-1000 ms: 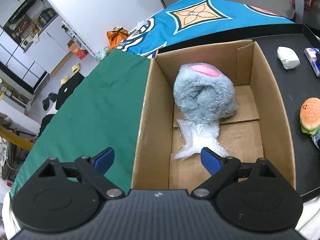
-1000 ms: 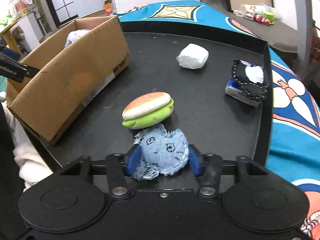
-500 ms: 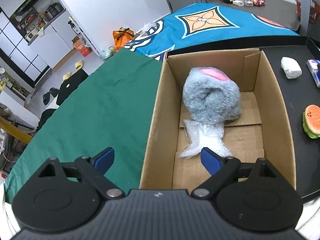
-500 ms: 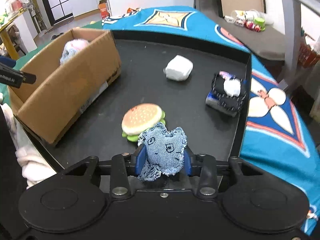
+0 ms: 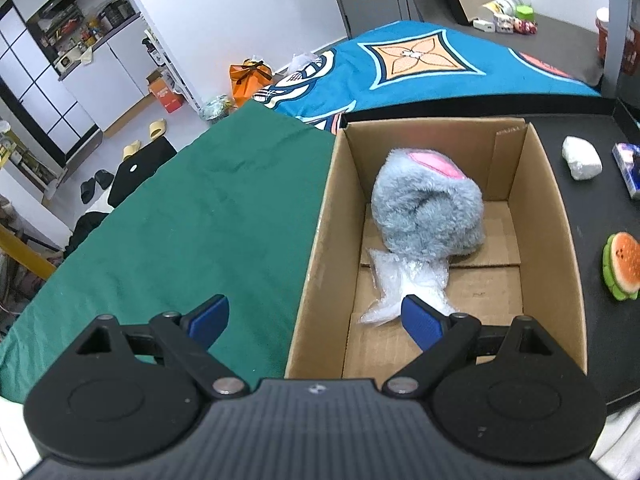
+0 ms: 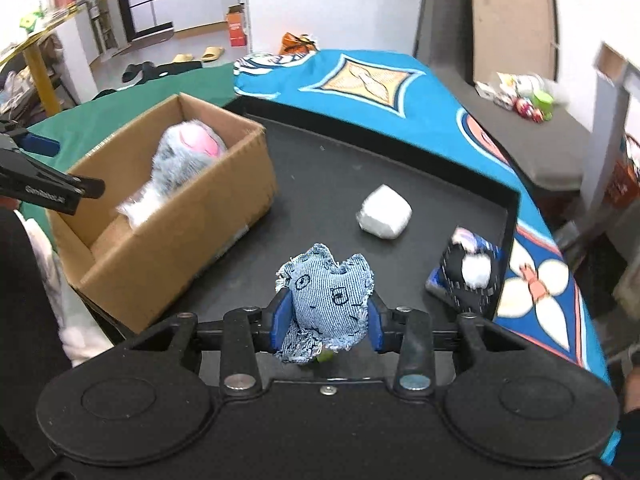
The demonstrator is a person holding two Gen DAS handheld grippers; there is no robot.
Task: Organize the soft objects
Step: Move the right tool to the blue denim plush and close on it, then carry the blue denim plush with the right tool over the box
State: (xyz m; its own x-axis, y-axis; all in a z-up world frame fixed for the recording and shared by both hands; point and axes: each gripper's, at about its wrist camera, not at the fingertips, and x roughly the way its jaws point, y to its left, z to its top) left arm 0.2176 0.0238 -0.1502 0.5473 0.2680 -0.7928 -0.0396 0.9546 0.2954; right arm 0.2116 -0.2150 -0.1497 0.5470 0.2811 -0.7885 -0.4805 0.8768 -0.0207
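Gripping denim toy (image 6: pixel 329 300), right gripper (image 6: pixel 326 318) fingers clenched, raised above black bench (image 6: pixel 320 168) near edge | left gripper (image 5: pixel 314 316) fingers spread, empty, over cardboard box (image 5: pixel 554 216) | grey plush (image 5: pixel 428 208) inside box

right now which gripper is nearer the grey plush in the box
Left. The left gripper hovers at the box's near end just short of the grey plush; the right gripper is outside the box, over the black tray.

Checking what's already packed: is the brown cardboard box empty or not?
Not empty. The open brown cardboard box holds a fluffy grey plush with a pink patch and a clear crinkled plastic bag.
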